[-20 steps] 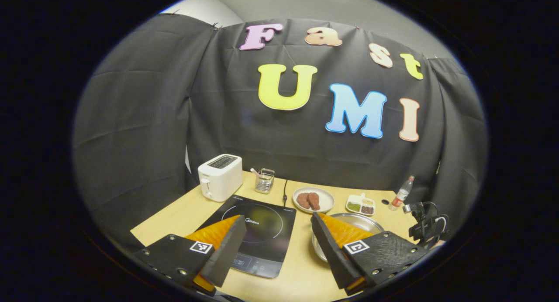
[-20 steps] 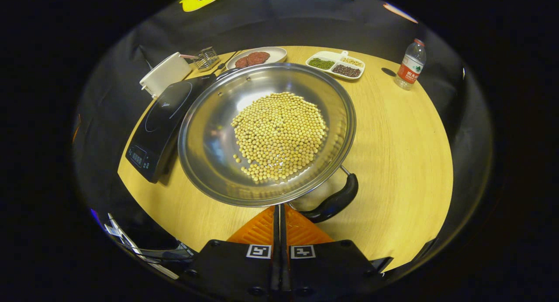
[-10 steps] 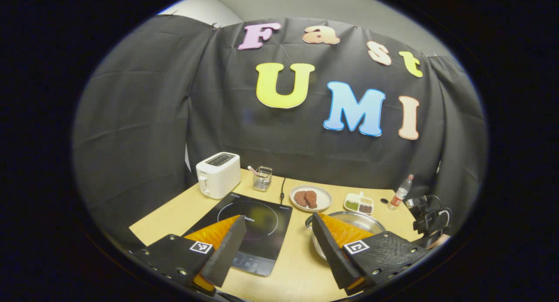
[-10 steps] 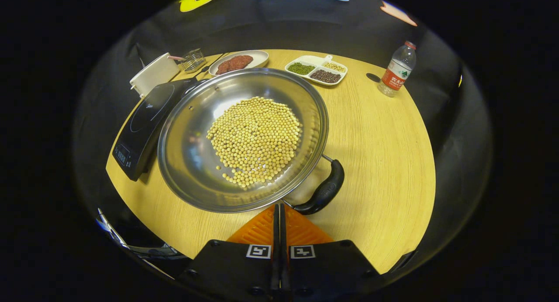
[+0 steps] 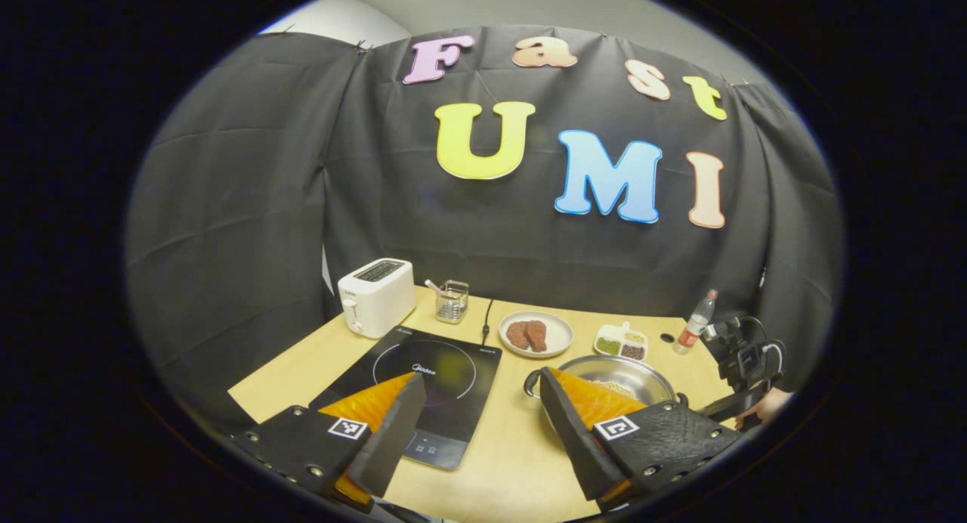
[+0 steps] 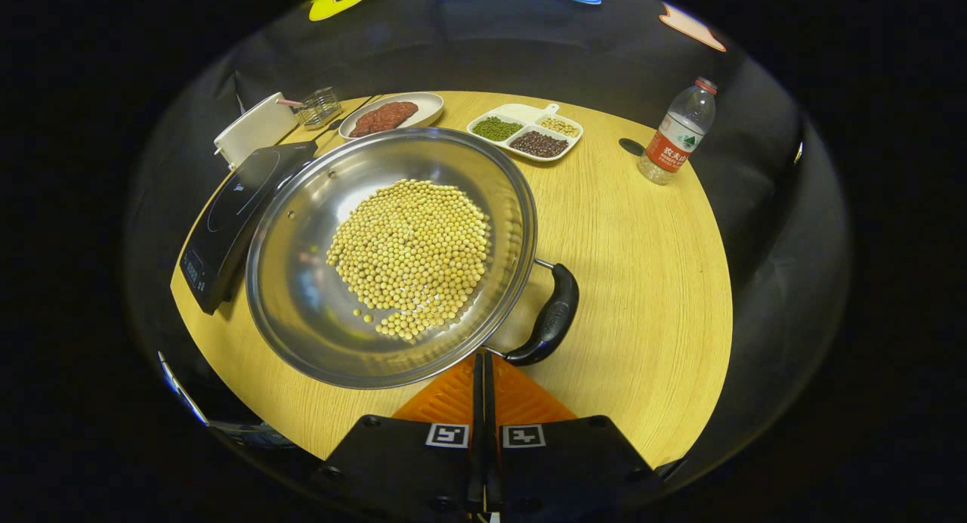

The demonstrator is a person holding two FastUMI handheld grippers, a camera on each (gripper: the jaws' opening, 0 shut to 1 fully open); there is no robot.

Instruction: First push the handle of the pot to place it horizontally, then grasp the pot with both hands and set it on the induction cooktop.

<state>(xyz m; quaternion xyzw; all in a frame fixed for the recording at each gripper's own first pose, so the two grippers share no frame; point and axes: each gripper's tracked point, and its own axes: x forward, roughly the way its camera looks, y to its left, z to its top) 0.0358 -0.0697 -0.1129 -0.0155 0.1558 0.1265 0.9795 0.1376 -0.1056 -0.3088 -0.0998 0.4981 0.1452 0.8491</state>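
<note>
In the right gripper view the right gripper point(image 6: 483, 372) has its two fingers pressed flat together with nothing between them, their tips at the near rim of the pot point(image 6: 302, 296), just beside the lower end of its black handle point(image 6: 550, 319); whether the tips touch the rim or the handle cannot be told. The pot is a wide steel pan holding a heap of yellow beans point(image 6: 412, 255), and it stands on the wooden table point(image 6: 642, 281) with its far left edge next to the cooktop point(image 6: 227, 213), apart from the cooking ring. The handle sticks out from the pot's right side and curves back toward the gripper. Beyond the pot lie a plate of meat point(image 6: 387, 115), a divided dish point(image 6: 525, 130) of beans and a bottle point(image 6: 675, 141) at the right. In the left gripper view the left gripper point(image 5: 476, 425) hangs above the near table edge with its fingers spread wide and empty; the cooktop point(image 5: 423, 387) shows between and behind them, and the pot point(image 5: 627, 376) sits partly hidden behind the finger on the right. A toaster point(image 5: 375, 296) and a small wire holder point(image 5: 452, 301) stand at the back, and the right gripper point(image 5: 744, 360) shows at the far right by the pot.
</note>
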